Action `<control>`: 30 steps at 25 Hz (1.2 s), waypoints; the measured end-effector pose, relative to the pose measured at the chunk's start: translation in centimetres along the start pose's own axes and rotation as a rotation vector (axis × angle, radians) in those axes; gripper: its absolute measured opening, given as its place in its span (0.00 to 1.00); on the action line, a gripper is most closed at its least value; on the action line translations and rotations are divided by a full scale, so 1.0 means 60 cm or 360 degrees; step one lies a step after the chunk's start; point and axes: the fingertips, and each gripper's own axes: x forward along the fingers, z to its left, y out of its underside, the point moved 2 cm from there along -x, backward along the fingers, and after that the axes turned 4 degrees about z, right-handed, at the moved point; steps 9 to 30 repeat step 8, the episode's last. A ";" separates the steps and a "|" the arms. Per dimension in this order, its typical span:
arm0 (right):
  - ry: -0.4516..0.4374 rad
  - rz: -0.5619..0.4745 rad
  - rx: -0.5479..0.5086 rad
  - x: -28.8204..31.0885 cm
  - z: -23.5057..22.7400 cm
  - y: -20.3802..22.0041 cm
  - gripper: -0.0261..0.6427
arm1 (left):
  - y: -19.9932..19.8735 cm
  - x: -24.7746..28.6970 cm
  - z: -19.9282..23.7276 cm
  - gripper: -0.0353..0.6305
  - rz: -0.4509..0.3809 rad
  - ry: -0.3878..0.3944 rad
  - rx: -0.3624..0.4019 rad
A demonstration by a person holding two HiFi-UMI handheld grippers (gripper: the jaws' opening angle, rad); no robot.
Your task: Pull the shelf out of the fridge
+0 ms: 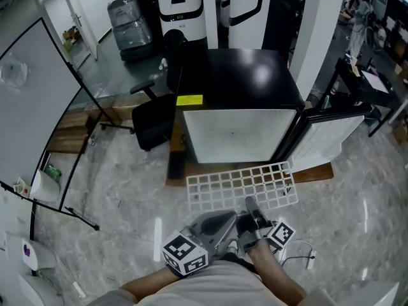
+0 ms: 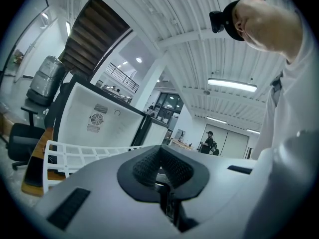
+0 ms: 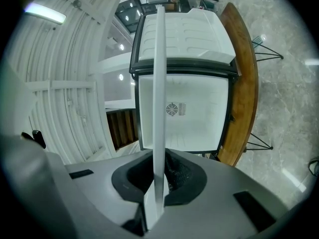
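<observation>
The white wire shelf (image 1: 242, 187) is out of the small black fridge (image 1: 242, 81) and held level in front of it. My right gripper (image 1: 252, 205) is shut on the shelf's near edge. In the right gripper view the shelf (image 3: 158, 98) appears edge-on as a white bar clamped in my right gripper (image 3: 159, 172), with the bare white fridge interior (image 3: 189, 113) beyond. My left gripper (image 1: 224, 224) hangs close to my body beside the right one. In the left gripper view my left gripper (image 2: 159, 164) is shut on nothing, with the shelf (image 2: 75, 154) to its left.
The fridge door (image 1: 328, 136) stands open to the right. The fridge rests on a wooden board (image 1: 315, 173). A black office chair (image 1: 152, 121) stands left of the fridge. A large framed panel (image 1: 35, 107) on thin legs fills the left side. A cable (image 1: 305, 254) lies on the floor.
</observation>
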 end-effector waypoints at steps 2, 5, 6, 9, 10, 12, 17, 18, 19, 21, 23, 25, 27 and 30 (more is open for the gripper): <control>-0.0001 0.0001 -0.0002 0.002 0.001 -0.003 0.10 | -0.002 0.001 0.000 0.06 -0.0004 -0.0006 0.0003; -0.0011 0.0006 -0.0004 0.007 0.005 -0.006 0.10 | -0.007 0.003 0.000 0.06 -0.0008 -0.0012 0.0007; -0.0013 0.0007 -0.0002 0.008 0.006 -0.007 0.10 | -0.008 0.004 0.001 0.06 -0.0008 -0.0013 0.0008; -0.0015 0.0011 0.0005 0.009 0.007 -0.010 0.10 | -0.009 0.008 0.001 0.06 -0.0009 -0.0017 0.0009; -0.0015 0.0011 0.0005 0.009 0.007 -0.010 0.10 | -0.009 0.008 0.001 0.06 -0.0009 -0.0017 0.0009; -0.0015 0.0011 0.0005 0.009 0.007 -0.010 0.10 | -0.009 0.008 0.001 0.06 -0.0009 -0.0017 0.0009; -0.0015 0.0011 0.0005 0.009 0.007 -0.010 0.10 | -0.009 0.008 0.001 0.06 -0.0009 -0.0017 0.0009; -0.0015 0.0011 0.0005 0.009 0.007 -0.010 0.10 | -0.009 0.008 0.001 0.06 -0.0009 -0.0017 0.0009; -0.0015 0.0011 0.0005 0.009 0.007 -0.010 0.10 | -0.009 0.008 0.001 0.06 -0.0009 -0.0017 0.0009; -0.0015 0.0011 0.0005 0.009 0.007 -0.010 0.10 | -0.009 0.008 0.001 0.06 -0.0009 -0.0017 0.0009; -0.0015 0.0011 0.0005 0.009 0.007 -0.010 0.10 | -0.009 0.008 0.001 0.06 -0.0009 -0.0017 0.0009; -0.0015 0.0011 0.0005 0.009 0.007 -0.010 0.10 | -0.009 0.008 0.001 0.06 -0.0009 -0.0017 0.0009; -0.0015 0.0011 0.0005 0.009 0.007 -0.010 0.10 | -0.009 0.008 0.001 0.06 -0.0009 -0.0017 0.0009; -0.0015 0.0011 0.0005 0.009 0.007 -0.010 0.10 | -0.009 0.008 0.001 0.06 -0.0009 -0.0017 0.0009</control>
